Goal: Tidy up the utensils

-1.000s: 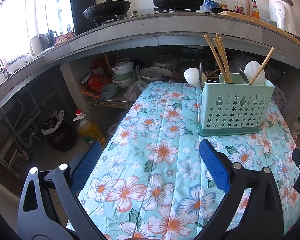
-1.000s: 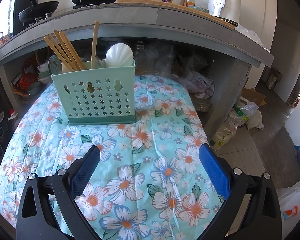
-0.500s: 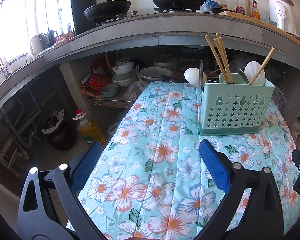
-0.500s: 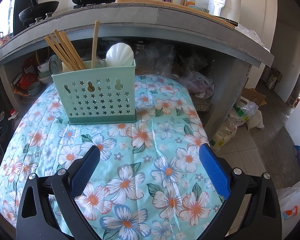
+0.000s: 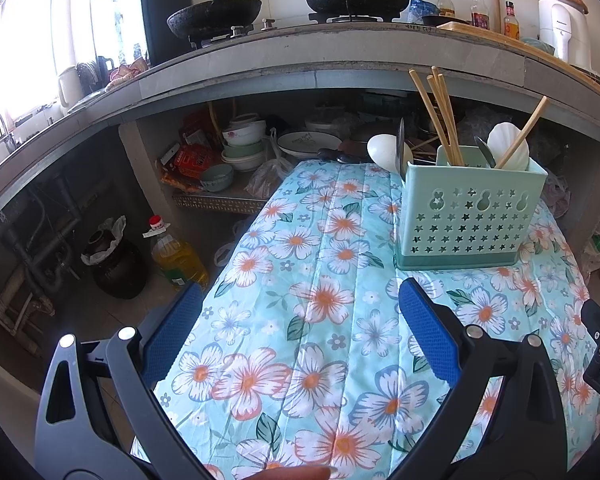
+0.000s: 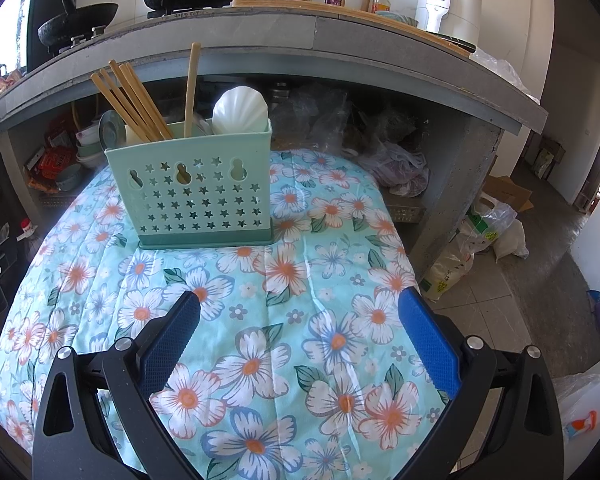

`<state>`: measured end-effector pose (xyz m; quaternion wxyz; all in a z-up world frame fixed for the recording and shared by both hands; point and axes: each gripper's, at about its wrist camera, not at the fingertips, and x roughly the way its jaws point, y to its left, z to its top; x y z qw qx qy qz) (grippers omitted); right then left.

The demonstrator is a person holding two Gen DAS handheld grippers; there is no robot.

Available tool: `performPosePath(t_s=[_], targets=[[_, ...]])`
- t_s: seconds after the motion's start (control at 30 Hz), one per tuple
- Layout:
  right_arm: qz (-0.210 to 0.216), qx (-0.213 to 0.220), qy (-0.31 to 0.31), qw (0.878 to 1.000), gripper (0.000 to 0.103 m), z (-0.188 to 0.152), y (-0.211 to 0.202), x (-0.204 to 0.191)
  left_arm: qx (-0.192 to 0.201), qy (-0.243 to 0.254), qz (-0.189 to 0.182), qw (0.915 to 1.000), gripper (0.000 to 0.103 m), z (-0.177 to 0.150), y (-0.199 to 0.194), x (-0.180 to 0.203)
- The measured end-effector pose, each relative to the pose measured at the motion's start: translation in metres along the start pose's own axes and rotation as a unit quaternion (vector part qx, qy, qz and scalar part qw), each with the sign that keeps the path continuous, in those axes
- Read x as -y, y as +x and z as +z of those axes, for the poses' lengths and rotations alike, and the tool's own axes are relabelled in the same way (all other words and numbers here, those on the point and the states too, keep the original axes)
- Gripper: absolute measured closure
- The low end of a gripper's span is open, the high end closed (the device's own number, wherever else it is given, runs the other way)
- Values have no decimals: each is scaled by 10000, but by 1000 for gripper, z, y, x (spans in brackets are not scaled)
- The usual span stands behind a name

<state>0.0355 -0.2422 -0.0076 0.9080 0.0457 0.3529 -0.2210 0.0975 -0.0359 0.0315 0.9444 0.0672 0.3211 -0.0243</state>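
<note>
Utensils sit upright in the green holder (image 6: 198, 192), upper left of the right-wrist frame, on the table (image 6: 332, 288). Left tool (image 5: 300, 336) and right tool (image 6: 296, 336) wide open, empty. Task looks done; next: withdraw.

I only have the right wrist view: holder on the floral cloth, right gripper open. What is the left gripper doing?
Observer: The left gripper is open and empty, at the cloth's left edge, short of the holder.
Operator: What's on the floor on that side?
Observer: A dark jar stands next to an oil bottle, left of the table.
</note>
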Motion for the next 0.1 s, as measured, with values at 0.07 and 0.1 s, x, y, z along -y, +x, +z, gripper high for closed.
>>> performPosePath(t_s=[0.07,0.1], targets=[[-3,-1,-3,10000,7,0,0,0,-4,6,-6,10000,8,1,1,-1],[4,1,-1,10000,7,0,0,0,-3,3,-7,10000,8,2,2,-2]])
